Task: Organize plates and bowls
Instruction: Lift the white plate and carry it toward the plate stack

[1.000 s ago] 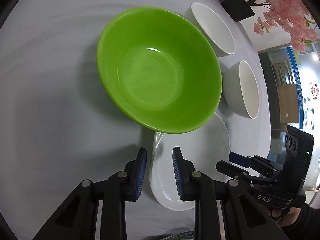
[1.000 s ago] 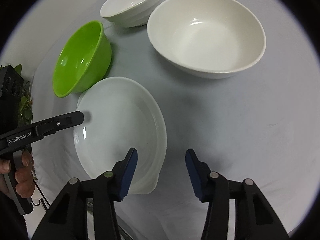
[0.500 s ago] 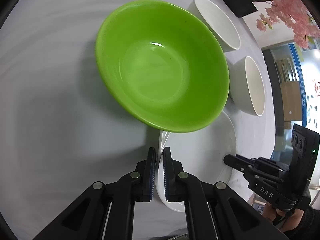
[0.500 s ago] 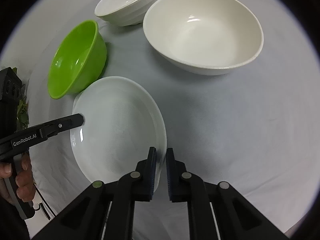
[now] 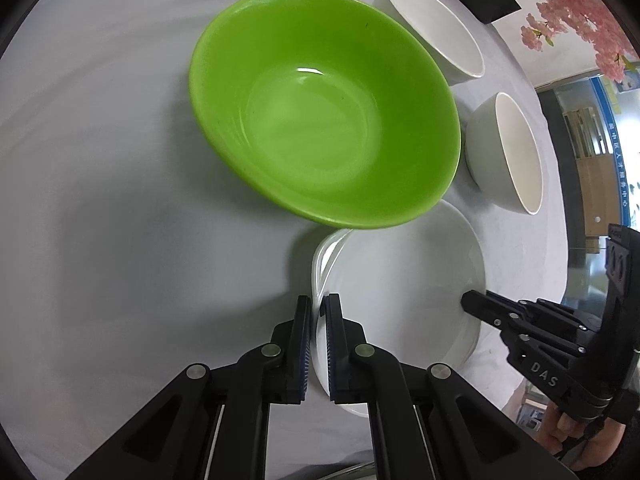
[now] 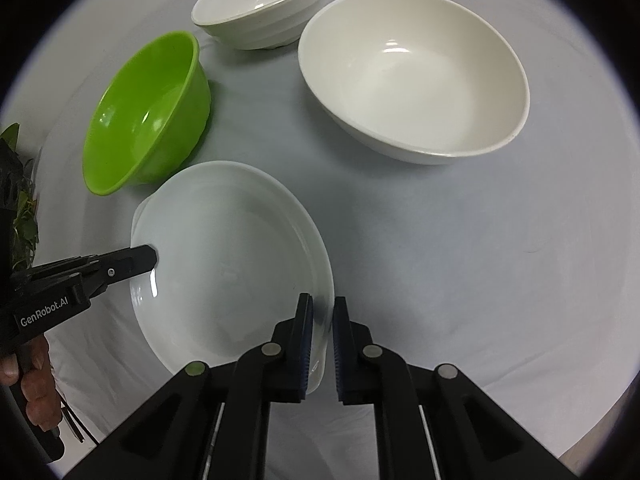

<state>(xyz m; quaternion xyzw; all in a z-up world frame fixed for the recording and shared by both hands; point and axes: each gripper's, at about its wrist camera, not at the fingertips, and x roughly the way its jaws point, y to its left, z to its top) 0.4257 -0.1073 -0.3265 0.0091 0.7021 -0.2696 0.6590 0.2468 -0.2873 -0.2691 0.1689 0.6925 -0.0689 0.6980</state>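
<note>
A white plate (image 5: 404,300) lies on the white tablecloth, also in the right wrist view (image 6: 224,264). My left gripper (image 5: 318,312) is shut on the plate's left rim. My right gripper (image 6: 322,314) is shut on the plate's opposite rim. A green bowl (image 5: 320,108) stands just beyond the plate, and shows in the right wrist view (image 6: 148,112). A large cream bowl (image 6: 412,76) and a smaller white bowl (image 6: 260,4) stand further back; both show in the left wrist view, the cream bowl (image 5: 508,156) and the smaller one (image 5: 432,28).
A black pot with pink blossom (image 5: 560,4) stands at the table's far edge. Green leaves (image 6: 20,200) show at the left edge of the right wrist view. The cloth (image 6: 480,280) stretches right of the plate.
Both grippers were open around the plate's rims one second ago. They have shut on the plate. The right wrist view has since shifted, with bowls and plate sitting lower in it.
</note>
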